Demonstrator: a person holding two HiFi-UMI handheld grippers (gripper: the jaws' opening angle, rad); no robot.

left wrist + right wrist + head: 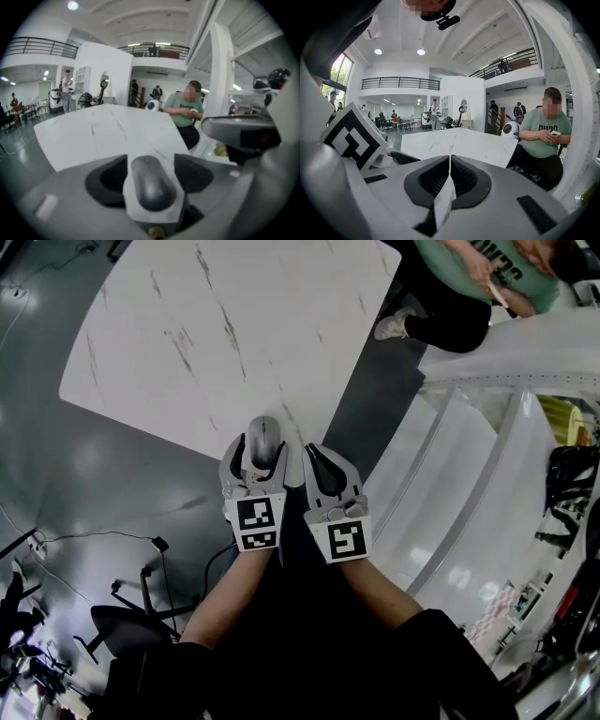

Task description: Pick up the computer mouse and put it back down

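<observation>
Mouse (265, 439) lies at the near edge of the white marbled table (234, 324), loose between the left gripper's (260, 457) spread jaws. The right gripper (320, 463) is pressed shut, empty. Glossy grey floor (103, 474) surrounds the table.

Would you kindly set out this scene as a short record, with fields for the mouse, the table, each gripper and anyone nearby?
Mouse: grey, appears to rest at the table's near edge, between the left gripper's jaws
Table: white top with grey veins
Left gripper: open, one jaw on each side of the mouse, pads not pressing it
Right gripper: shut, nothing between its jaws, close beside the left one
Bystander: seated beyond the table, green top, looking down at something held in the hands
</observation>
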